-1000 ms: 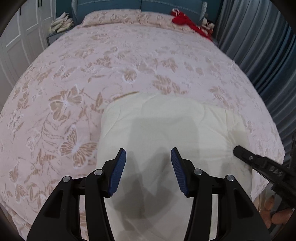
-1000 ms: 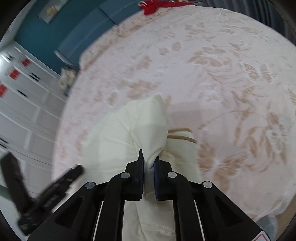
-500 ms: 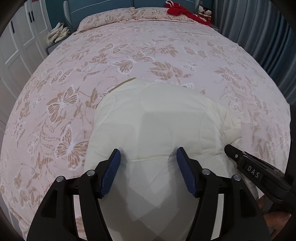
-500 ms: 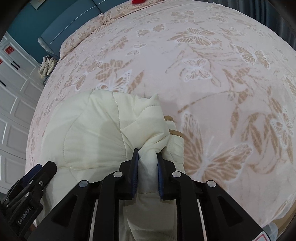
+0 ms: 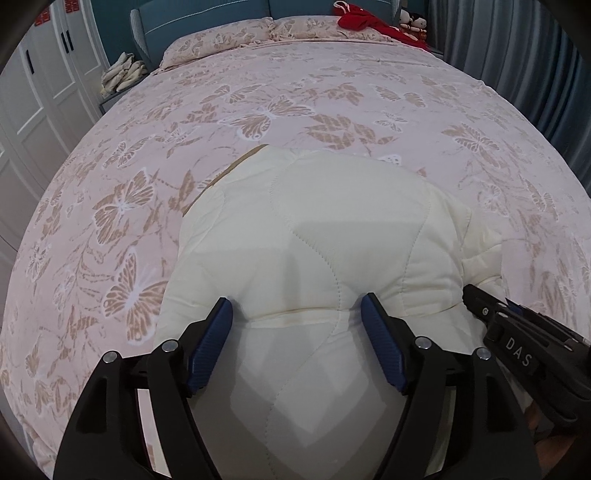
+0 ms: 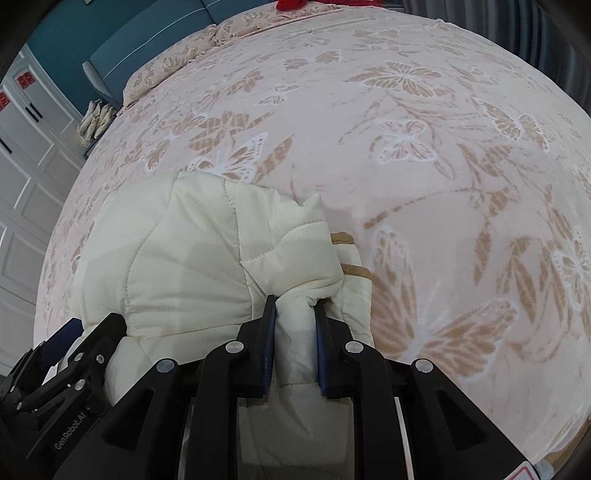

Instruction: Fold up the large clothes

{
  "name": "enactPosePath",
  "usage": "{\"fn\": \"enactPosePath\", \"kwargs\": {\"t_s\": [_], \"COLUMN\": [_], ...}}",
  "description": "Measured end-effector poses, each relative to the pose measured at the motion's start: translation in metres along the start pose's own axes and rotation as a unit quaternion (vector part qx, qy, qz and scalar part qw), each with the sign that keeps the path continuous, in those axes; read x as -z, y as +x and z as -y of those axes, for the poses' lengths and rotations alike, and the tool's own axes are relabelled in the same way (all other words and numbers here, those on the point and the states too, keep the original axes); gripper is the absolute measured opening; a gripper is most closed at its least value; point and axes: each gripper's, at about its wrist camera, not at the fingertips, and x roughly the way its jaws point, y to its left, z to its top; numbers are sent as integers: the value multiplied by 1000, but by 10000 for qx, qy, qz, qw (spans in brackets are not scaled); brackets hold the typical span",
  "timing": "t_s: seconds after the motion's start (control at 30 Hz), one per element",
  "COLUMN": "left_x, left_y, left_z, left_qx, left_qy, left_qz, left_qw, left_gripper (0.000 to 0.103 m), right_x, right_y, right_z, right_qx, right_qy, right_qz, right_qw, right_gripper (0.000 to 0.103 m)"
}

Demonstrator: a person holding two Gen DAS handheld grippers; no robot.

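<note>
A cream quilted jacket [image 5: 332,236] lies folded in a thick bundle on the near part of the bed; it also shows in the right wrist view [image 6: 177,266]. My left gripper [image 5: 297,314] is open, its blue pads spread either side of the bundle's near fold. My right gripper [image 6: 294,306] is shut on a bunched edge of the jacket at its right side, with tan trim [image 6: 351,269] showing just beyond. The right gripper appears at the lower right of the left wrist view [image 5: 517,343].
The bed [image 5: 295,110] has a pink butterfly-print cover, with pillows [image 5: 229,40] and red clothing [image 5: 365,22] at the head. White wardrobe doors [image 5: 33,110] stand on the left, grey curtains [image 5: 517,48] on the right. A bundle of pale cloth [image 5: 122,72] sits beside the bed.
Both grippers have moved forward over the bed, carrying the jacket's near part onto the rest. The left gripper has opened wider. The right stays shut on the jacket.
</note>
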Motion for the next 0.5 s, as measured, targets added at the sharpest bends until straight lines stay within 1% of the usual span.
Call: {"fn": "enactPosePath", "kwargs": {"t_s": [0.27, 0.33, 0.37, 0.4, 0.43, 0.47, 0.5], "left_x": [6, 7, 7, 7, 7, 8, 11], "left_y": [7, 5, 2, -4, -12, -21, -32], "left_z": [0, -1, -3, -9, -16, -24, -37], "left_qx": [-83, -53, -3, 127, 283, 428, 551], "left_qy": [-31, -62, -90, -145, -233, -349, -528], "left_qz": [233, 298, 325, 334, 307, 285, 273], "left_qw": [9997, 9995, 9994, 9993, 9989, 9981, 9967], "left_gripper": [76, 77, 77, 78, 79, 79, 80], "right_x": [2, 2, 1, 0, -1, 0, 2], "right_y": [4, 3, 0, -4, -16, -25, -42], "right_z": [2, 4, 7, 9, 14, 17, 21], "right_qx": [-105, -184, -335, -429, -556, -611, -668], "right_qy": [29, 50, 123, 192, 369, 474, 571], "right_qz": [158, 203, 201, 193, 171, 181, 261], "right_qw": [9998, 9996, 9992, 9987, 9976, 9968, 9958], "right_gripper": [16, 18, 19, 19, 22, 26, 32]}}
